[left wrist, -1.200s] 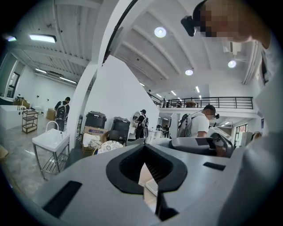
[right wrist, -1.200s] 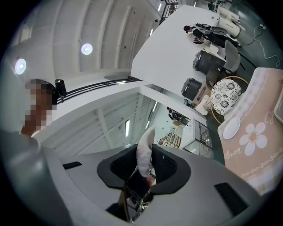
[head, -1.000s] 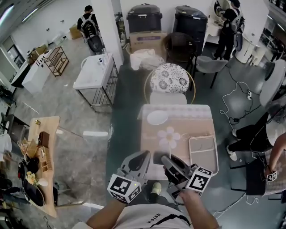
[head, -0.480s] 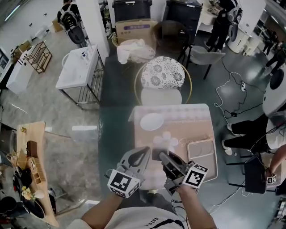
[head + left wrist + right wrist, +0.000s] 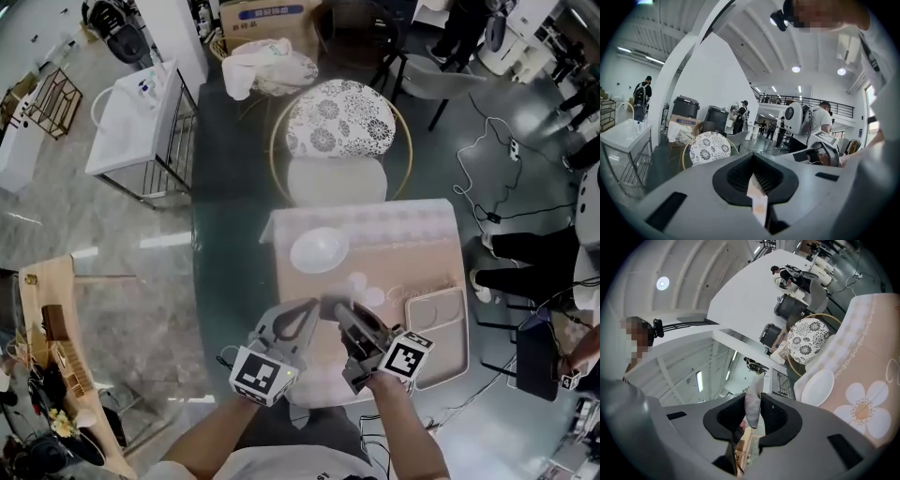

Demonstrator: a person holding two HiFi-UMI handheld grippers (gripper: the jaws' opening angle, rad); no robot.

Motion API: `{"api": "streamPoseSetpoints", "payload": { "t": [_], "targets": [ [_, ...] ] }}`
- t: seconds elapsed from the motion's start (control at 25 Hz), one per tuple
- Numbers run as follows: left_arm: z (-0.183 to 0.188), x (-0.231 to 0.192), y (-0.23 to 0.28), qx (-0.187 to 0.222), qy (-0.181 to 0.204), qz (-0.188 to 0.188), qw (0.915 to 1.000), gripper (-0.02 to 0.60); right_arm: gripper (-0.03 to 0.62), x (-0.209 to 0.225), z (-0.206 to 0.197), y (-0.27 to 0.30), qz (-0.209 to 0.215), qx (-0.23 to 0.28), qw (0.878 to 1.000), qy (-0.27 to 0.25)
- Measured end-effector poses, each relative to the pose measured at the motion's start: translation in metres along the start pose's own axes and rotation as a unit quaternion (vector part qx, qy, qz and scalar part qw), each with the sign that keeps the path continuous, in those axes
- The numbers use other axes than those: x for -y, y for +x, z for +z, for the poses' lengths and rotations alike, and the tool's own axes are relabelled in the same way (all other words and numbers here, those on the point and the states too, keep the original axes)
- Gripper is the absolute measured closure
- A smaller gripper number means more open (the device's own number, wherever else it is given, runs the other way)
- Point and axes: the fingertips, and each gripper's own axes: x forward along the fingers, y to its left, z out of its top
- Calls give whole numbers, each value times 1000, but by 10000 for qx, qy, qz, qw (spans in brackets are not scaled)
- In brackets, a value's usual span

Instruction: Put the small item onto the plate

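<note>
In the right gripper view my right gripper (image 5: 753, 412) is shut on a small, pale grey, oblong item (image 5: 753, 401) that sticks up between the pads. Ahead of it and to the right, a white plate (image 5: 817, 387) lies on the pink flowered tablecloth (image 5: 876, 357). In the head view the plate (image 5: 319, 250) sits at the table's far left. Both grippers hang over the near part of the table, the right gripper (image 5: 334, 308) just short of the plate. The left gripper (image 5: 308, 306) is beside it, its fingertips together; in its own view the left gripper (image 5: 757, 187) holds nothing.
A pale rectangular tray (image 5: 441, 323) lies on the table's right side. A chair with a flower-pattern cushion (image 5: 339, 117) stands at the far edge. A white wire-frame stand (image 5: 141, 122) is at the left. A seated person's legs (image 5: 534, 253) and cables are at the right.
The head view has swung so the table sits fuller in frame. Both grippers stand slightly further over the table, nearer the plate. The right gripper has kept its hold on the item.
</note>
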Motion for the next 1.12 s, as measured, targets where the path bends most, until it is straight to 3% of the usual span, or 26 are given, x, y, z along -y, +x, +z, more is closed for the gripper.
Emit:
{"api": "streamPoseSetpoints", "payload": {
  "t": [0.56,1.12],
  "targets": [
    [-64,-55,66,-345,-247,-143,9990,577,498,144,-6,64,-918,-273,9954,98],
    [-92,-81,88,-444,-450,-100,9979,577,498,199,-16,95,-1750,-705,9819,-141]
  ]
}}
